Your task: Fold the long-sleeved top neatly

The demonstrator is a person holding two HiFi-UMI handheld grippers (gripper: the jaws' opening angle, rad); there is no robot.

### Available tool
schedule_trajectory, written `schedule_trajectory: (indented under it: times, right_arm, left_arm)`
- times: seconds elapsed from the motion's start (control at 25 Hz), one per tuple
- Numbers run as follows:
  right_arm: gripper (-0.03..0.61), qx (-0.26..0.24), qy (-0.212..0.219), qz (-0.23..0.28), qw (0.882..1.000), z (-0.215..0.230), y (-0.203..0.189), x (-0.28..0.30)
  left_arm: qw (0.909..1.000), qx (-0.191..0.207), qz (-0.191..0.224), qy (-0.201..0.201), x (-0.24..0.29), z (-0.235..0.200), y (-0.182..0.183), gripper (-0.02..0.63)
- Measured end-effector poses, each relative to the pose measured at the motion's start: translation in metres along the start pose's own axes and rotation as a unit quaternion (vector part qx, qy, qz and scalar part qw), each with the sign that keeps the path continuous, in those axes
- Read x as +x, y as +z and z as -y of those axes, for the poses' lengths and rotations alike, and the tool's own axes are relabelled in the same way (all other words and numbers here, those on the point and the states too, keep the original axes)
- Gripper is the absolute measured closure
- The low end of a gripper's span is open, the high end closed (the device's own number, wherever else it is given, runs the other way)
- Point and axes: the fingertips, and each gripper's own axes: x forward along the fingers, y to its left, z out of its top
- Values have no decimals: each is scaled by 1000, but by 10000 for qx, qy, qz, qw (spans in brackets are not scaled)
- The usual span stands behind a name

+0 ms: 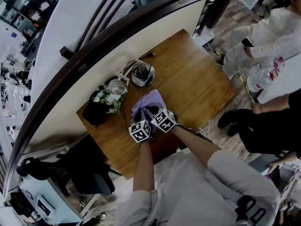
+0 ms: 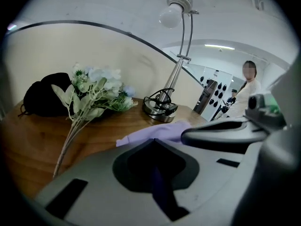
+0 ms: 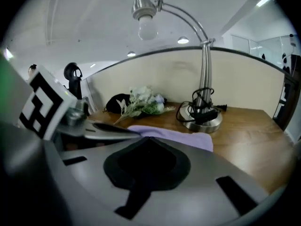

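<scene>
The left gripper (image 2: 154, 147) is closed on a thin fold of the lilac long-sleeved top (image 2: 155, 132); a strip of the cloth shows in the slot between its jaws. The right gripper (image 3: 148, 142) sits just beside it, jaws together, and no cloth shows between them. Whether its tip touches the top I cannot tell.

The top is already gathered into a small, slightly rumpled bundle about the middle of the table (image 1: 197, 79), and both grippers are at the side of the bundle that faces the person. This looks like a late fold or a squaring-up.

To do it well, I would keep the pinched edge low and taut. The right gripper should open and take the matching corner, and both should then carry the edge over level so the layers line up. The far side of the bundle lies near the lamp (image 2: 160, 108) and its coiled cable, so any sweep should stop short of them.

The table is bare brown wood. Along its far edge, beside the lamp, lie artificial flowers (image 2: 96, 91) and, toward the left corner, a black cloth item (image 2: 44, 95). A cream curved partition (image 1: 141, 36) with a dark rim backs that edge. Other people stand or sit beyond the table's right corner on a plank floor.
</scene>
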Motion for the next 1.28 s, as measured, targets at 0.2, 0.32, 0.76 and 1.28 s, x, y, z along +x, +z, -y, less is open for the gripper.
schedule_trajectory:
  times: [0.2, 0.32, 0.76, 1.28]
  right_arm:
    - [571, 148, 24, -587, 9982, 8, -26, 30]
    - [571, 363, 82, -658, 9971, 12, -32, 27]
    - [571, 972, 527, -804, 9906, 18, -27, 39]
    - [571, 1178, 851, -1094, 9833, 19, -28, 44]
  left_arm:
    - [9995, -319, 15, -23, 2, -10, 1, 591]
    - [9992, -397, -51, -49, 2, -6, -5, 591]
    - [9990, 95, -399, 162, 17, -10, -6, 591]
    - [9978, 175, -588, 239, 22, -12, -7, 591]
